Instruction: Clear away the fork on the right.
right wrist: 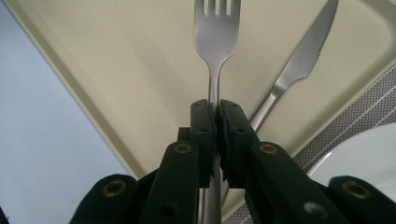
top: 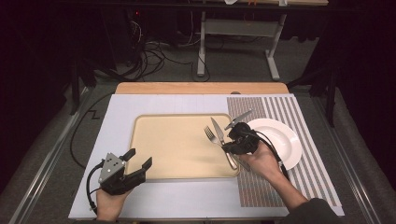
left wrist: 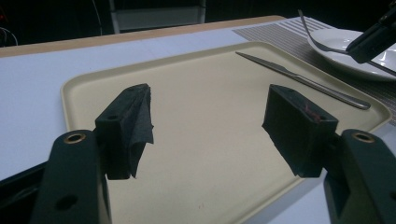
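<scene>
No readable writing anywhere; counted one fork, one knife, one white plate, one beige tray, all on a tabletop with a striped placemat at right. Right tongs were pressed together, pinching the fork's handle, tines out over the tray's right end, beside the knife lying on the tray near the plate. Left tongs were spread with nothing between, at the tray's near left corner; that gripper view showed the knife whole, and the high view showed both hands.
</scene>
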`<state>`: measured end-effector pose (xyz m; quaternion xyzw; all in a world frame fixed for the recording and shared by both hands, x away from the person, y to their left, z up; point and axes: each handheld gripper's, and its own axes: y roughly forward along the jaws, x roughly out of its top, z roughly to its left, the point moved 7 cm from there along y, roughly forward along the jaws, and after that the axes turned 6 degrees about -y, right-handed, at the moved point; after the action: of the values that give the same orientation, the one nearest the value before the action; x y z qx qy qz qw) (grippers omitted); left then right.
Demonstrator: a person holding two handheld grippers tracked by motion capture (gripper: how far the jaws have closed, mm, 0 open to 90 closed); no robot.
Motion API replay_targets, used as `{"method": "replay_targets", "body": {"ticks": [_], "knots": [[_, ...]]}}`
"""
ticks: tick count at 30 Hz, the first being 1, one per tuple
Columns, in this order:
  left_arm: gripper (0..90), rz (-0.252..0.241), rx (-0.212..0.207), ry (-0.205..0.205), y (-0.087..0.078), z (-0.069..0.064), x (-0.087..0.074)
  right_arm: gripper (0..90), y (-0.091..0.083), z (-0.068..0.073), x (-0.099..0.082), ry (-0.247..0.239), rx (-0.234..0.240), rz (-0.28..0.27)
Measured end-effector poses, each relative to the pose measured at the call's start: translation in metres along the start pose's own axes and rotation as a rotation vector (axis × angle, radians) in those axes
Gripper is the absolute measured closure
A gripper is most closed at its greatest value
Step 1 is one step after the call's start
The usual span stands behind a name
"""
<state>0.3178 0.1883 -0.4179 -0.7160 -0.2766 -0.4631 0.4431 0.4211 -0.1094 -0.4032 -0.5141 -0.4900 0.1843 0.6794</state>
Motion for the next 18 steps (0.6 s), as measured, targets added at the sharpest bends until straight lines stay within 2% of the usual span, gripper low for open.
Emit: {"method": "replay_targets", "body": {"ticks": [18], "knots": [[33.2, 0.0, 0.0, 0.001, 0.0, 0.0, 0.0, 86.0, 0.021, -0.005, 0.017, 0.058, 0.0, 0.006]]}}
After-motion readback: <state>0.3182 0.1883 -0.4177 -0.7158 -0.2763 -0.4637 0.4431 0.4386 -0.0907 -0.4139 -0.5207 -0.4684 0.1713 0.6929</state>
